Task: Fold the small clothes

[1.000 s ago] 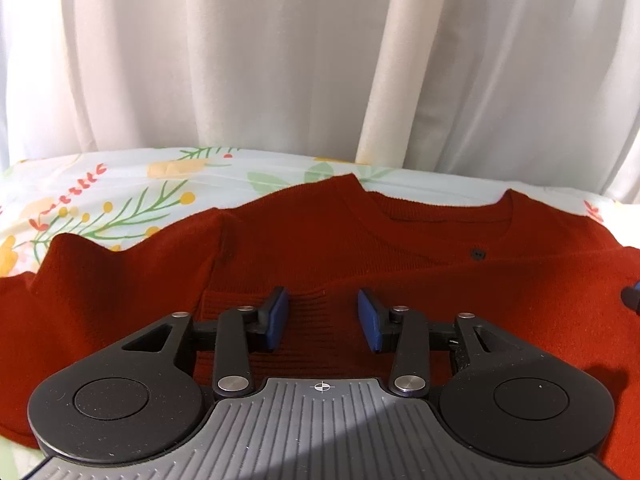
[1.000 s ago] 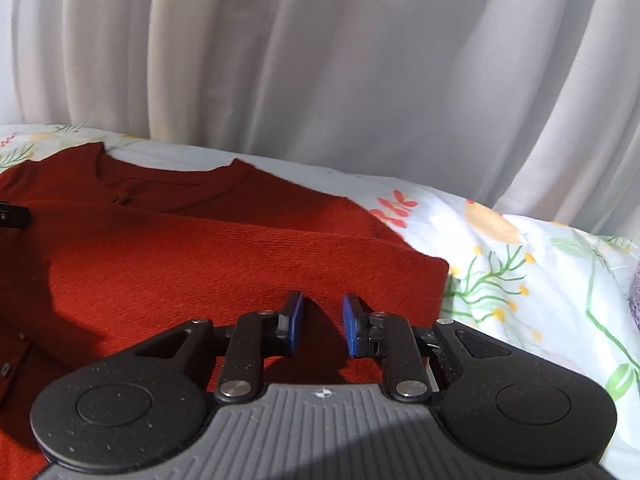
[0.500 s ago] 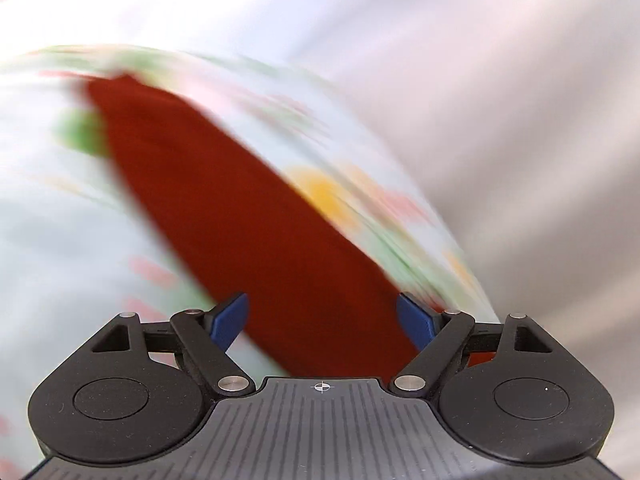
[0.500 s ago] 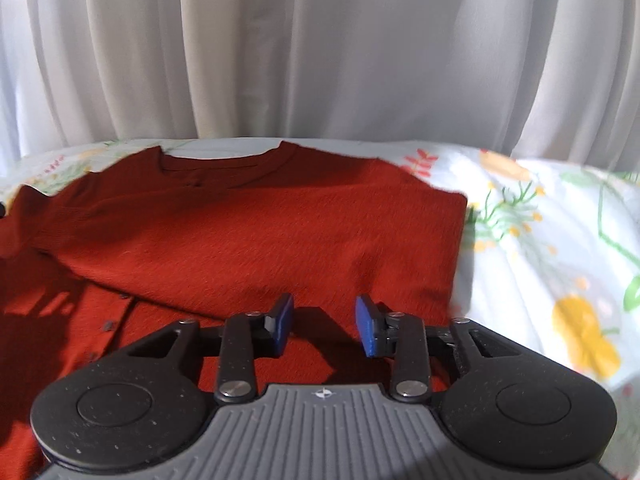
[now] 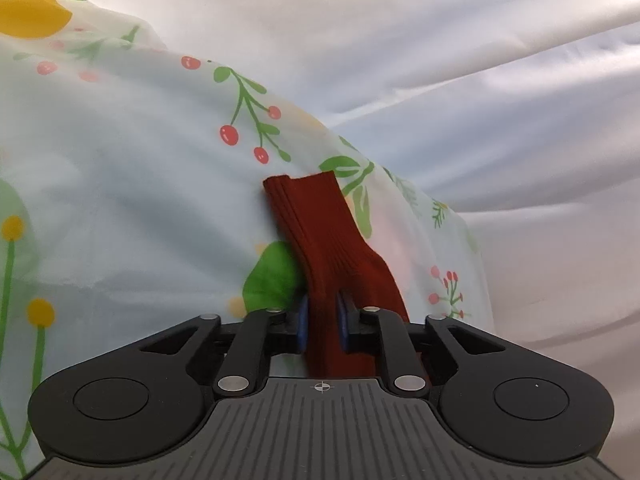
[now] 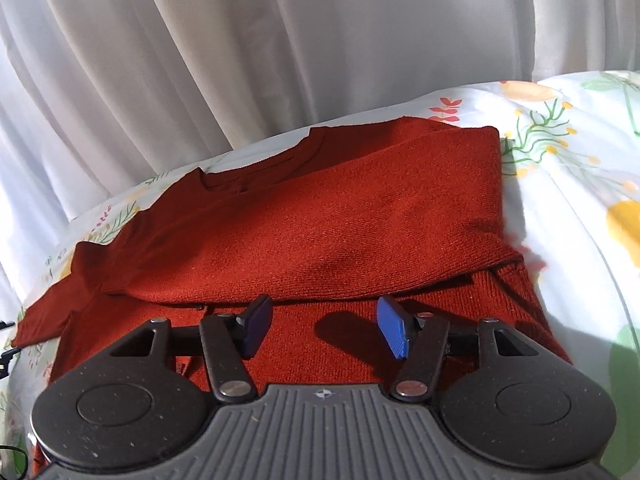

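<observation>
A rust-red knitted sweater (image 6: 320, 216) lies on the floral sheet, its right side folded over the body. One ribbed sleeve cuff (image 5: 316, 216) runs out across the sheet in the left wrist view. My left gripper (image 5: 323, 322) is shut on that sleeve just behind the cuff, the blue pads pressing the knit from both sides. My right gripper (image 6: 324, 326) hovers over the sweater's lower front; its jaws are opening and nothing is between its blue pads (image 6: 394, 330).
The white floral bedsheet (image 6: 580, 184) covers the surface and shows bare to the right of the sweater. White curtains (image 6: 280, 40) hang close behind the far edge. A dark object (image 6: 6, 354) peeks in at the left border of the right wrist view.
My left gripper left the sweater's body, swung sideways with a roll, opened wide over the sleeve and closed on it. My right gripper's jaws widened over the sweater, with the view turned a little.
</observation>
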Demonstrator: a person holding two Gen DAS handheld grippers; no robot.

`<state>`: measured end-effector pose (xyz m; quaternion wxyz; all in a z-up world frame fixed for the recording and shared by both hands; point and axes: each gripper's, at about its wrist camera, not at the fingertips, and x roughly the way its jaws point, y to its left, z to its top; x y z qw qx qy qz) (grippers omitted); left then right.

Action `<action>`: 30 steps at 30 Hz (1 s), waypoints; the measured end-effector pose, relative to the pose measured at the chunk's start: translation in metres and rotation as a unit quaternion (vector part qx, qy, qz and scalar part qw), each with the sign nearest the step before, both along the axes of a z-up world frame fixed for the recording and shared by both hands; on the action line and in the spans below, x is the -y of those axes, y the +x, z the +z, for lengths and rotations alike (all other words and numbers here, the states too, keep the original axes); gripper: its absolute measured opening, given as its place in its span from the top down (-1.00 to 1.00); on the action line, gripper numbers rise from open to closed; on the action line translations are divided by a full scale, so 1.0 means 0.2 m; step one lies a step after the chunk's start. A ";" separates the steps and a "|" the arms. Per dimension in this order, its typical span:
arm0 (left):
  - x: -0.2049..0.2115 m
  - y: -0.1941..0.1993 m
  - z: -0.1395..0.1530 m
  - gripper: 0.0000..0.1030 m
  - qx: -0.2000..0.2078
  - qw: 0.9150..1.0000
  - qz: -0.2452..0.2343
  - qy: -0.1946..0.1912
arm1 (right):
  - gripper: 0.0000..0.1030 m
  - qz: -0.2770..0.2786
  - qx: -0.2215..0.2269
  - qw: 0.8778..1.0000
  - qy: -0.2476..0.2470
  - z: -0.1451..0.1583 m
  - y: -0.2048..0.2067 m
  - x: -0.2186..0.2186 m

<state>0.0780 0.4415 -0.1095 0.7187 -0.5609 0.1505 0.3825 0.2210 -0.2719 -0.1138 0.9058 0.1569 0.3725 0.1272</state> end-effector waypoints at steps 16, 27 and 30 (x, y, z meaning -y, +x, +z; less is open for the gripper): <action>1.03 0.36 0.57 0.84 0.080 0.895 -0.353 0.260 | 0.19 -0.036 0.002 0.999 0.016 0.04 -0.04 0.09; 1.78 0.50 0.23 -0.52 -0.031 0.865 -0.462 0.194 | 0.19 0.010 -0.009 0.996 0.089 0.08 -0.01 0.09; 1.69 0.46 0.24 -0.54 -0.075 0.879 -0.424 0.206 | 0.18 0.030 -0.035 0.990 0.136 0.05 0.07 0.05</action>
